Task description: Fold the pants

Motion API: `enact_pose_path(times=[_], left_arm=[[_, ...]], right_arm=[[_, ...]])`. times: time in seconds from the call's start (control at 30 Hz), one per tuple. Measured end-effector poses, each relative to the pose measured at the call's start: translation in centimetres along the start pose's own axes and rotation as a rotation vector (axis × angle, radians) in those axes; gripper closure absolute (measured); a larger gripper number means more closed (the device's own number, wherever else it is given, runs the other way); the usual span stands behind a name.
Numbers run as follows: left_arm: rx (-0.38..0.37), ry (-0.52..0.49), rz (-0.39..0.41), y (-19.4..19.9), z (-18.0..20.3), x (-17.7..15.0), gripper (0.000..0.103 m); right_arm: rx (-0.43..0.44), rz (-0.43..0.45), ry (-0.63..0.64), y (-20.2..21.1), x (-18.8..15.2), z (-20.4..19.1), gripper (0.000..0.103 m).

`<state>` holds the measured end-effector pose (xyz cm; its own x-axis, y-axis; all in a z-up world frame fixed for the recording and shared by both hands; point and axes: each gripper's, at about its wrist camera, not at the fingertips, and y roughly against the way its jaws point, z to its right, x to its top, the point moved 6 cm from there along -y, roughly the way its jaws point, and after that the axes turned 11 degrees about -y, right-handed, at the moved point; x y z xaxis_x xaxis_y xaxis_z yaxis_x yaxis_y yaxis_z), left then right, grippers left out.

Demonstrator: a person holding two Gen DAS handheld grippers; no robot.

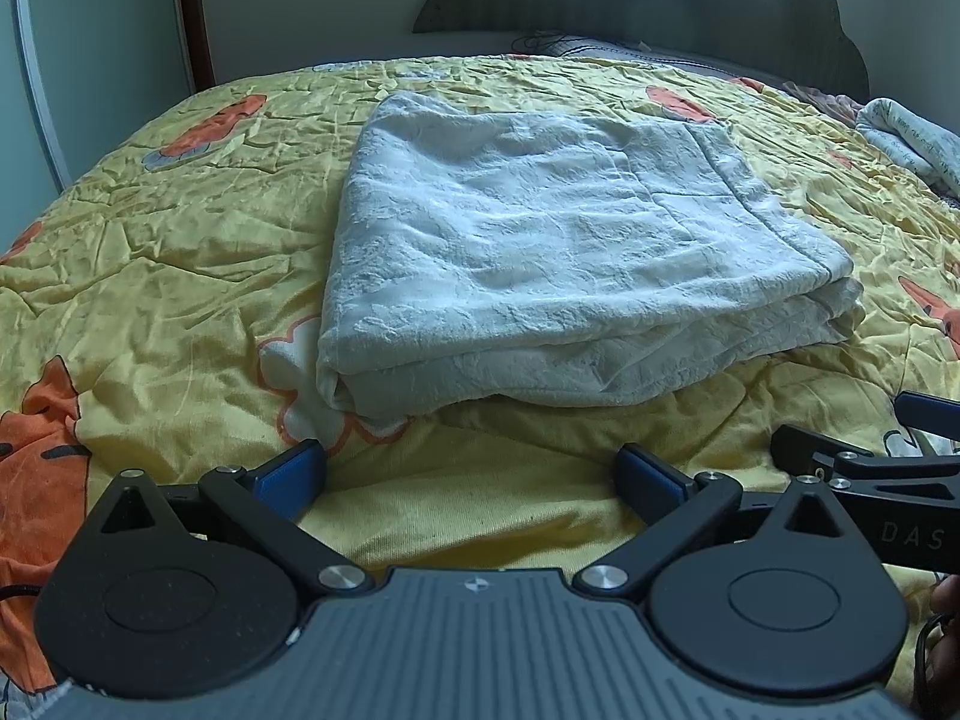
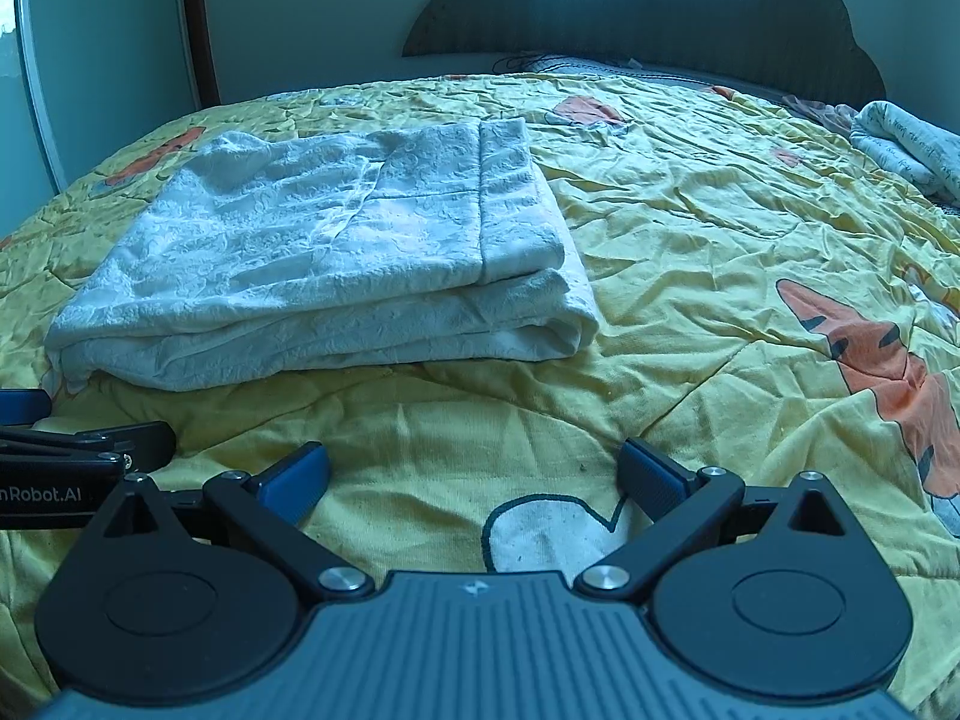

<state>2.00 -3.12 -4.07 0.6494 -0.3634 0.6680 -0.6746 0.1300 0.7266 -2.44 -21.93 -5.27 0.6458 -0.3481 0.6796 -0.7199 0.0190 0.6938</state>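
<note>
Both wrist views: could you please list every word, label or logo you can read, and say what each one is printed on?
"DAS": white letters, cut off by the frame edge, on the black right gripper body seen from the left wrist.
"nRobot.AI": white letters, start cut off, on the black left gripper body seen from the right wrist.
The print on the pale rolled cloth is too small to read.
</note>
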Motion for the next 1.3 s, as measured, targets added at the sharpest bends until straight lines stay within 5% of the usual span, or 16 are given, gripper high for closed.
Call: enact_pose_path(times=[1.3], left_arm=[[0.014, -0.003, 0.069, -0.23, -0.06, -0.26, 0.000]], right_arm=[[0.024, 0.037, 0.020, -0.40, 0.09, -0.39, 0.000]])
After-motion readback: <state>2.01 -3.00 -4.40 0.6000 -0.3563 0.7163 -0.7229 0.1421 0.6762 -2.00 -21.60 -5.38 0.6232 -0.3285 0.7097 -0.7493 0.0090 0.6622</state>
